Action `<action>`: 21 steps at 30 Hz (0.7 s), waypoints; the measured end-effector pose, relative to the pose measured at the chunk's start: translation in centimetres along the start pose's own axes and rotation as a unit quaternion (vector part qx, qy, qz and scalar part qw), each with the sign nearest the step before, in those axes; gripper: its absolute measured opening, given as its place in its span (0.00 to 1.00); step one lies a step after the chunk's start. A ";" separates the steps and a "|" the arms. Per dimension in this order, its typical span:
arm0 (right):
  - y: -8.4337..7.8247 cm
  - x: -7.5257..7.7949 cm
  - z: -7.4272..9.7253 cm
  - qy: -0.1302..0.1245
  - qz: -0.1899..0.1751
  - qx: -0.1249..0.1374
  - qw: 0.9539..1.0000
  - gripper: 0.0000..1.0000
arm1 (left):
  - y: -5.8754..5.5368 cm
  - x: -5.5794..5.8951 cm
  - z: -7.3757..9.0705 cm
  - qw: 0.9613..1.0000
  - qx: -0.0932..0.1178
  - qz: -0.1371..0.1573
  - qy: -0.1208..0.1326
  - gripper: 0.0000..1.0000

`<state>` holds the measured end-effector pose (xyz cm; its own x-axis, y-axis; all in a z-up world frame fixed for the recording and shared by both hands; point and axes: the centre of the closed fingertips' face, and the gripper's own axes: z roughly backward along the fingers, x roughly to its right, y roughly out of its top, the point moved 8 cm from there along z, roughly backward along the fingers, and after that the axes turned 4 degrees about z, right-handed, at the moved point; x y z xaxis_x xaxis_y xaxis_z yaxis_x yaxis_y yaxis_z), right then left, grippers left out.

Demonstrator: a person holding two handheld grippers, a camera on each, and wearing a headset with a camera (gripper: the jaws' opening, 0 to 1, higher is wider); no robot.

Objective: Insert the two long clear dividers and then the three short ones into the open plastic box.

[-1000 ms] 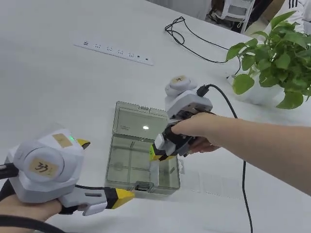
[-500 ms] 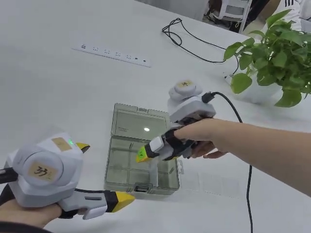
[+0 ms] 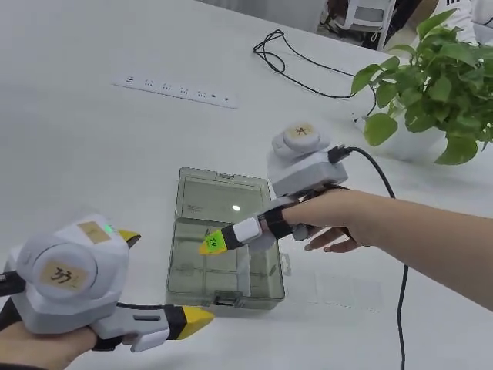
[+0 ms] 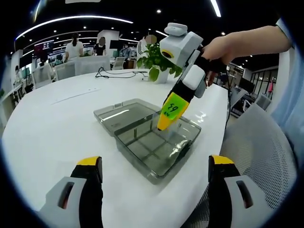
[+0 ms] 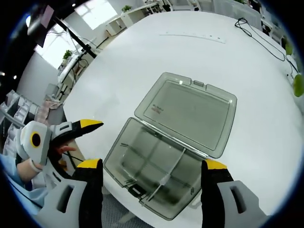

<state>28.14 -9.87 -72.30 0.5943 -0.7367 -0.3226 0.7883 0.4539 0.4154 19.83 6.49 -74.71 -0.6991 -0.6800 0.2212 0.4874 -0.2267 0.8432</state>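
White table: open box, power strip

The open box sits on the worktop, pretty much dead centre in the head view. Its lid is folded flat behind it on the far side. There are dividers standing inside the box. The right gripper hangs over the box, coming in from the right. The left gripper is down at the near left, just off the box's front-left corner and not touching it. Way back on the left there's a power strip. A cable loops further back towards the right, and a plant sits at the far right.
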 end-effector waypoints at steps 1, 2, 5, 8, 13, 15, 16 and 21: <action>0.0 -0.1 0.1 0.008 -0.004 0.007 1.000 0.86 | 0.0 0.0 0.1 1.000 -0.001 0.000 0.001 0.94; 0.0 -0.1 0.2 0.009 -0.005 0.015 1.000 0.86 | 0.1 0.0 0.1 1.000 -0.001 0.000 0.002 0.94; 0.2 0.1 0.9 0.006 0.005 0.049 0.999 0.86 | 0.3 -0.1 0.3 1.000 -0.001 0.000 0.005 0.94; 0.1 0.2 1.4 0.012 0.004 0.083 0.996 0.89 | 0.4 -0.2 0.5 1.000 0.001 0.003 0.008 0.94; -0.8 0.4 2.0 0.008 0.049 0.103 0.993 1.00 | 0.5 -0.3 0.7 1.000 -0.002 0.004 0.014 0.94; -1.4 0.5 2.1 0.013 0.060 0.103 0.993 1.00 | 0.5 -0.3 0.7 1.000 -0.004 0.004 0.016 0.94; -1.7 0.4 2.2 0.020 0.064 0.100 0.993 1.00 | 0.6 -0.3 0.8 1.000 -0.004 0.003 0.017 0.94; -2.8 0.4 2.5 0.027 0.115 0.117 0.986 1.00 | 0.9 -0.2 1.0 1.000 0.008 0.019 0.021 0.94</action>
<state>25.80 -12.66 -71.48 0.7655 -0.5971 -0.2397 0.5775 0.4732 0.6652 19.94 7.12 -73.49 -0.6580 -0.7162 0.2326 0.5040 -0.1894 0.8426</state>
